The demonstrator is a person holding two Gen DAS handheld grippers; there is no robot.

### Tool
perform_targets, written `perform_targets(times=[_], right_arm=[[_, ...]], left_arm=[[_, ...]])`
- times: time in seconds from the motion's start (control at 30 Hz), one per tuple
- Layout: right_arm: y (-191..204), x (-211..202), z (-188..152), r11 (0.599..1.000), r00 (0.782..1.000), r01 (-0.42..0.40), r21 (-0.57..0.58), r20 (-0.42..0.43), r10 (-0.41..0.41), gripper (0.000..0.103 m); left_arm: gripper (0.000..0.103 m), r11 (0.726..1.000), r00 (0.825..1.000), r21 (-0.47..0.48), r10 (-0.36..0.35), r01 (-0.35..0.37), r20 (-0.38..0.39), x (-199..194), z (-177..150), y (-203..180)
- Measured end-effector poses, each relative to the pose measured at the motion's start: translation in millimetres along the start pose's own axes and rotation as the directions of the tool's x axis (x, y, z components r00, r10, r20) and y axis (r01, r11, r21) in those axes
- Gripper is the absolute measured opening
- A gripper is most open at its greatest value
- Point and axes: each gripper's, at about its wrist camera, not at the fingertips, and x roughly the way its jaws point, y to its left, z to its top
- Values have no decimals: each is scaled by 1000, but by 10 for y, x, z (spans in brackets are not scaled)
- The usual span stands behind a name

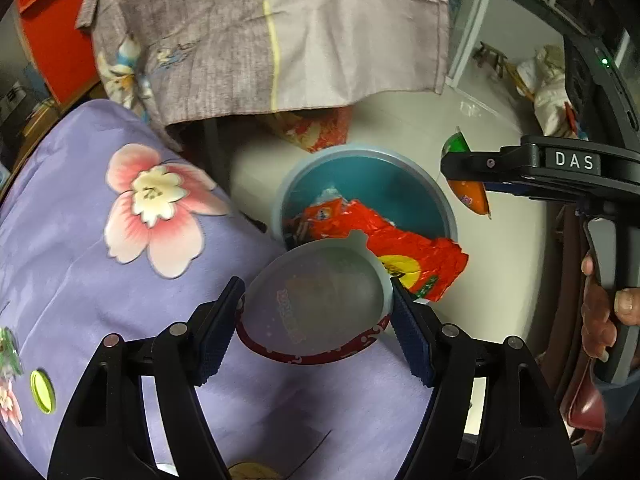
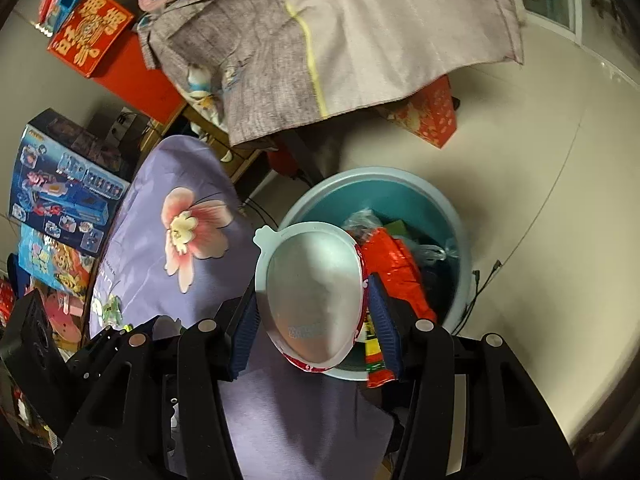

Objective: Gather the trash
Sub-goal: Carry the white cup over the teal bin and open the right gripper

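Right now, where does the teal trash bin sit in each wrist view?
Left wrist: teal bin at centre, with a red wrapper hanging over its near rim.
Right wrist: teal bin just right of centre, its near side partly hidden.
Shared landmark: purple floral cloth, left of the bin in both.

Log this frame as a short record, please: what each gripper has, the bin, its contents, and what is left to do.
left gripper: shut on a foil lid, held in the air near the bin
right gripper: shut on a second foil lid
bin: teal, on the floor, open
contents: red wrapper poking over the rim, other trash
nearby: purple flowered cloth
left to do: both lids not yet dropped
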Motion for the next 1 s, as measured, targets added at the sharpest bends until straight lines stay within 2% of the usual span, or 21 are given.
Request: perform_targets(times=[0.37,0.5,0.93,1.0], right_arm=[[-244,101,58,999,1000,14,44,-19,-13,50],[-294,142,57,998,999,19,54,-30,-17,50],[-197,342,63,999,997,28,33,-74,-26,50],[-144,391,63,1000,996,25,19,-91,-23,62]], left_arm=[[74,999,999,41,-30,31,-42,381,237,-313],[91,999,999,41,-24,26,-48,453,279,-350],[97,1000,999,-2,-2,2,-53,384,171,-150],[97,1000,999,-8,-4,3,-48,348,152,-119]])
